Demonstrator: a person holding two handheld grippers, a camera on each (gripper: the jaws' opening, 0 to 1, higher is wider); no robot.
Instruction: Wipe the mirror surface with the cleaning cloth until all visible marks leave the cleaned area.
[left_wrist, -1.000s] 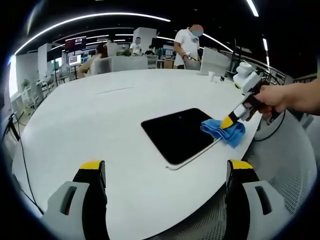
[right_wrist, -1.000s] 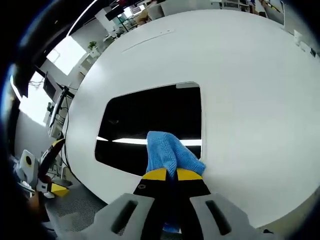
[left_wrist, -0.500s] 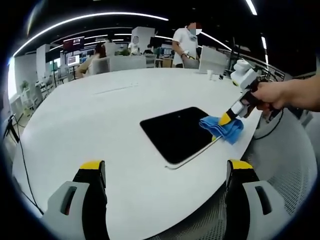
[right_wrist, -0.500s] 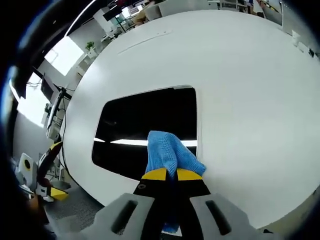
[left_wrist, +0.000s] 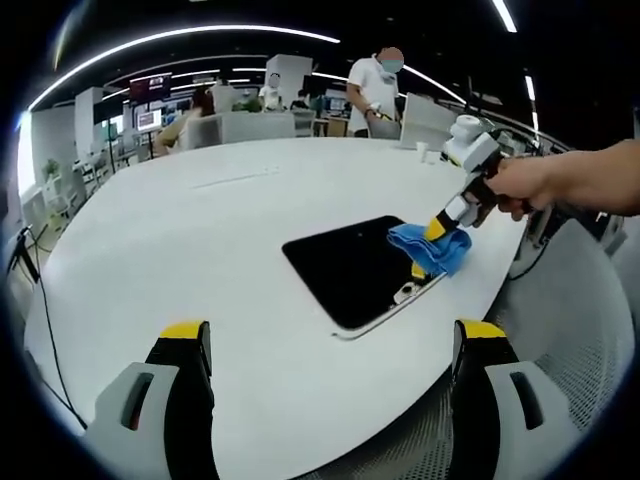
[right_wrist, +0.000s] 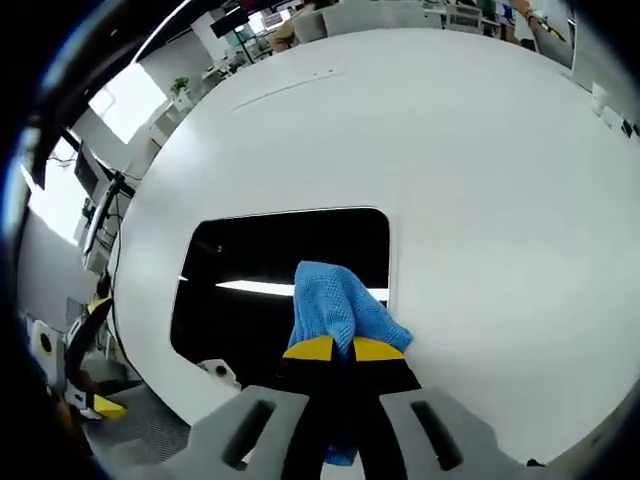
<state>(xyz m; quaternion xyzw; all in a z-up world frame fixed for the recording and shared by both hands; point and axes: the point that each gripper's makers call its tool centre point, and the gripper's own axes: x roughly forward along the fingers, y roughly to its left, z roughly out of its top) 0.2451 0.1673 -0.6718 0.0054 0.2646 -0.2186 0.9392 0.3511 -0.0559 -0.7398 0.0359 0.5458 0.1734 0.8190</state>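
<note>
Cloth (left_wrist: 428, 249) position has shifted over the last second: from the mirror's (left_wrist: 350, 265) corner edge it now lies further onto the dark glass. Right gripper (right_wrist: 333, 349) remains clenched on the cloth (right_wrist: 337, 308), pressing it to the mirror (right_wrist: 270, 260) near its right edge, as seen in the right gripper view. Left gripper (left_wrist: 330, 345) hangs released, jaws wide apart, well short of the mirror over the white table (left_wrist: 180, 230). Judgement: wiping is in progress; most of the glass remains uncovered. Marks cannot be resolved.
</note>
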